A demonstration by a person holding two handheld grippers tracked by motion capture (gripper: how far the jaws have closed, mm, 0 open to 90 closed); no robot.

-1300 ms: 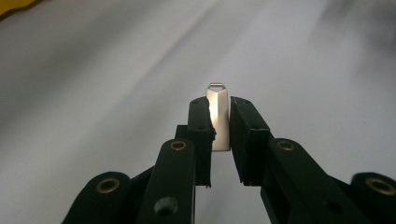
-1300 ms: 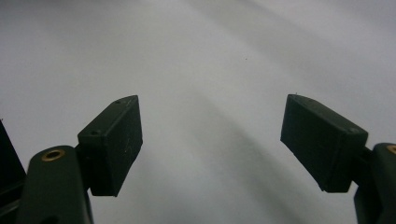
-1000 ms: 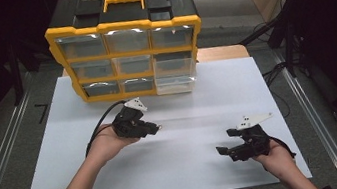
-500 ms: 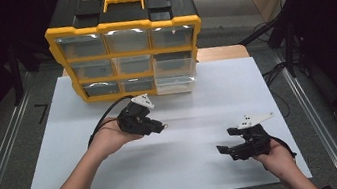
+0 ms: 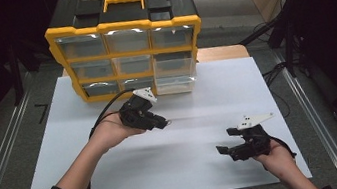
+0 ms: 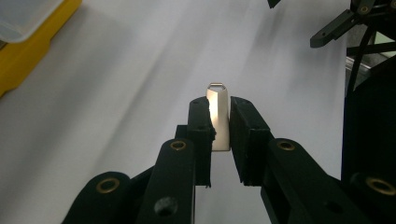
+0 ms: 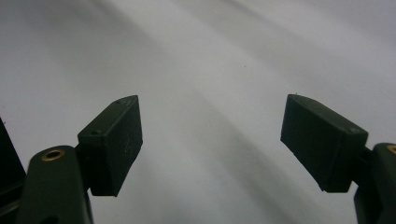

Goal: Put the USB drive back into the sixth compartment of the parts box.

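The left gripper [image 6: 219,123] is clamped on a small metal tab [image 6: 218,116] – long axis along the jaws – with the organizer [image 5: 124,45] near at 11 o'clock; the right gripper [image 7: 212,144], jaws apart, is farther off.

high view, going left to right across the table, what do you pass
left hand → left tongs, shut on a small metal piece → right tongs, open → right hand. The yellow and black drawer organizer stands behind at the far edge of the white table.
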